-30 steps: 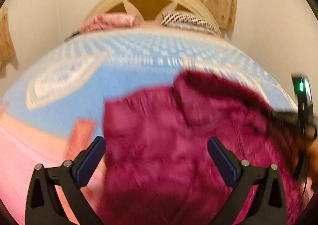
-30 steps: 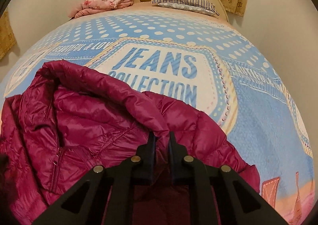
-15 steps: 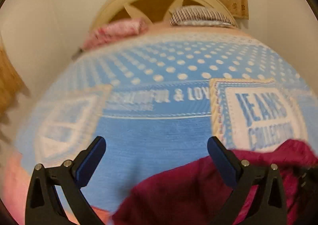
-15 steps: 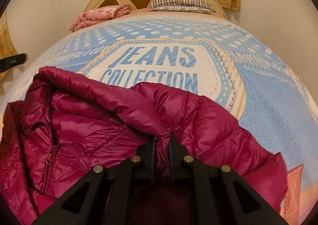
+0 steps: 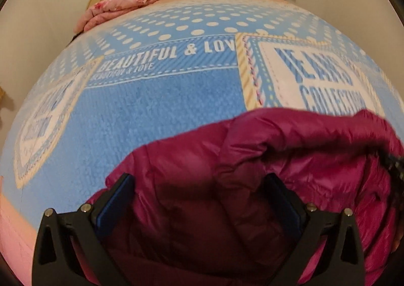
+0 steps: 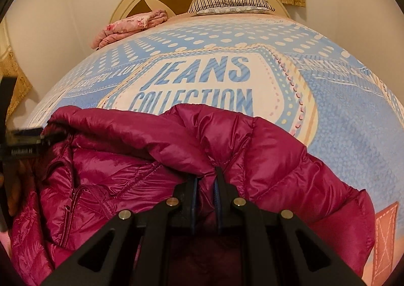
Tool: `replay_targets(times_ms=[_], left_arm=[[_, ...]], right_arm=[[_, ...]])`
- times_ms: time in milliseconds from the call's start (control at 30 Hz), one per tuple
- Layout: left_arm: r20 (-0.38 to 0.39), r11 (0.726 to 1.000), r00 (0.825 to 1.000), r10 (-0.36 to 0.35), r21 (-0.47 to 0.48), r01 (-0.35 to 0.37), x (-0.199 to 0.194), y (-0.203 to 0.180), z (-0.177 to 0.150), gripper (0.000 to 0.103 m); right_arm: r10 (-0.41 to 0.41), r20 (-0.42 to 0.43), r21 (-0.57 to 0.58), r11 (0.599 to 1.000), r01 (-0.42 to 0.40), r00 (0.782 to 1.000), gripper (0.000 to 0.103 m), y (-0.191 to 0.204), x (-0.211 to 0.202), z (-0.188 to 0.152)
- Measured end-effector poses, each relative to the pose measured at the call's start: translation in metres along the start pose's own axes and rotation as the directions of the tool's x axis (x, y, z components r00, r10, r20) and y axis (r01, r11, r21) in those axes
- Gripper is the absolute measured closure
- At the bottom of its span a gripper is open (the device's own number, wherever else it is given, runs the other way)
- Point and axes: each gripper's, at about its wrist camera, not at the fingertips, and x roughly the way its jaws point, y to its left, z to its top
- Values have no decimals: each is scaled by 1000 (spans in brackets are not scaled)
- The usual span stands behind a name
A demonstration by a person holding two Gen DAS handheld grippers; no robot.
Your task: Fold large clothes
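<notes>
Jaws: right gripper [image 6: 205, 182] pinches one jacket [image 6: 265, 154]; left gripper [image 5: 199, 200] gapes.

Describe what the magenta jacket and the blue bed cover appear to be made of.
Magenta jacket: seemingly thin nylon or polyester shell, glossy, with stitched puffy quilting that suggests down or synthetic fill; the fill itself is hidden. Blue bed cover: looks like a soft, matte, short-pile fleece or terry, judging by its nubby grain and printed lettering; the exact fibre cannot be told.

Both grippers were matte black plastic, their angular fingers [image 5: 115, 200] lined with blue pads and studded with silver screws [image 6: 172, 201].
</notes>
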Motion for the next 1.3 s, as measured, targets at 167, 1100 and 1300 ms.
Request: replay_targets(times_ms=[167, 1100, 1300], left_arm=[[163, 1000, 986, -18, 12, 16, -37, -4, 15, 0], [151, 982, 984, -96, 177, 69, -12, -21, -32, 93], [149, 981, 981, -123, 166, 98, -10, -19, -33, 93]], right_arm=[[0, 2, -2, 1000, 0, 1000, 92, 0, 0, 0], [50, -1, 43, 998, -50, 999, 90, -9, -3, 0], [37, 172, 93, 994, -54, 984, 25, -8, -63, 5]])
